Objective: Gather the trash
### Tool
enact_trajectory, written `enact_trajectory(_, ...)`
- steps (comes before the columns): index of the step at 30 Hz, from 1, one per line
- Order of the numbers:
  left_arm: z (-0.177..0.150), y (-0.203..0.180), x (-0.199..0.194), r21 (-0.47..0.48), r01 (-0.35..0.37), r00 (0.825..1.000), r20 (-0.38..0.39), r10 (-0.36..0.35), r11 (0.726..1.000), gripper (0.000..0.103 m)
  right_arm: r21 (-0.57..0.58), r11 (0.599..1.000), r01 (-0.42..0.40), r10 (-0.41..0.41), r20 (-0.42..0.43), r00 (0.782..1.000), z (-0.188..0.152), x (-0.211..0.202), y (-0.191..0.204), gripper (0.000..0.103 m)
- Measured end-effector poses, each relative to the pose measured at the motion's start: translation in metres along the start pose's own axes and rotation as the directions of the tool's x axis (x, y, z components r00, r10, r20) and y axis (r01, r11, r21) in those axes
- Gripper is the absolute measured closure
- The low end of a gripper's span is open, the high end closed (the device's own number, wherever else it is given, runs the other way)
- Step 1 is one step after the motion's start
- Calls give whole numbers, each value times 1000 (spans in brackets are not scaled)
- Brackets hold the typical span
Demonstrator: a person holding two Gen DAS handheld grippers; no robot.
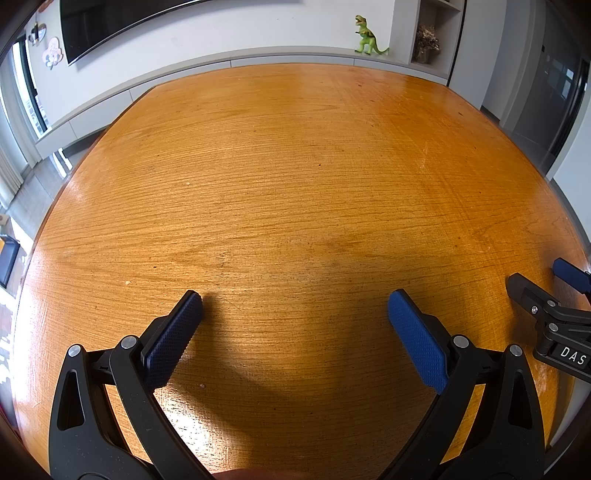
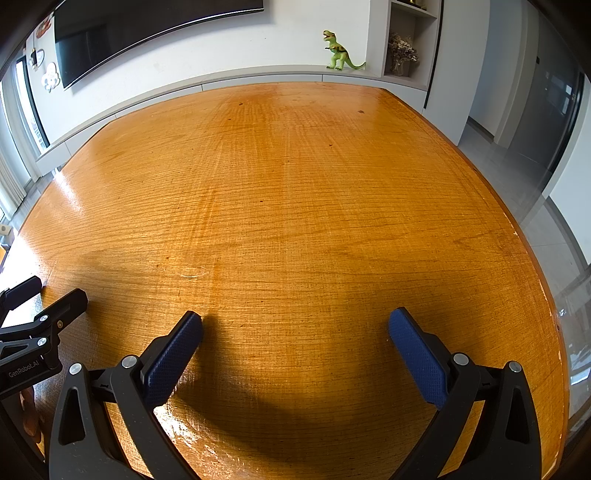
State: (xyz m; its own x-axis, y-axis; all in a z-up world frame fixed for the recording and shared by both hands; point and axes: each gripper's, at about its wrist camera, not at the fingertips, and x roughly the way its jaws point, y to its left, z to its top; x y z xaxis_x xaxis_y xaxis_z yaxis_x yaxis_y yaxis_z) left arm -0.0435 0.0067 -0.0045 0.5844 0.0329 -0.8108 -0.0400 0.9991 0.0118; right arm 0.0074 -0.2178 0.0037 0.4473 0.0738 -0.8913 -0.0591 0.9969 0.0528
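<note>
A bare orange wooden table (image 1: 295,184) fills both wrist views, and no trash shows on it apart from a few tiny crumbs (image 1: 202,386). My left gripper (image 1: 295,306) hovers low over the near part of the table, open, with nothing between its blue pads. My right gripper (image 2: 295,325) is likewise open and holds nothing. Each gripper appears at the edge of the other's view: the right gripper (image 1: 543,291) at the far right, the left gripper (image 2: 44,295) at the far left.
Beyond the table's far edge runs a low white cabinet (image 1: 258,59) with a green toy dinosaur (image 1: 367,37) on it. A dark TV (image 1: 122,26) hangs on the wall. A shelf with dried flowers (image 1: 426,42) stands at the right. Grey floor (image 2: 535,192) lies right of the table.
</note>
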Motion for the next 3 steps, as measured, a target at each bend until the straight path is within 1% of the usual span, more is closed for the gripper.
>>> enact_trajectory(3, 0, 0, 0, 0, 0, 1000, 0, 0, 1000, 6, 0, 1000, 0, 0, 0, 1000, 0, 0, 0, 2)
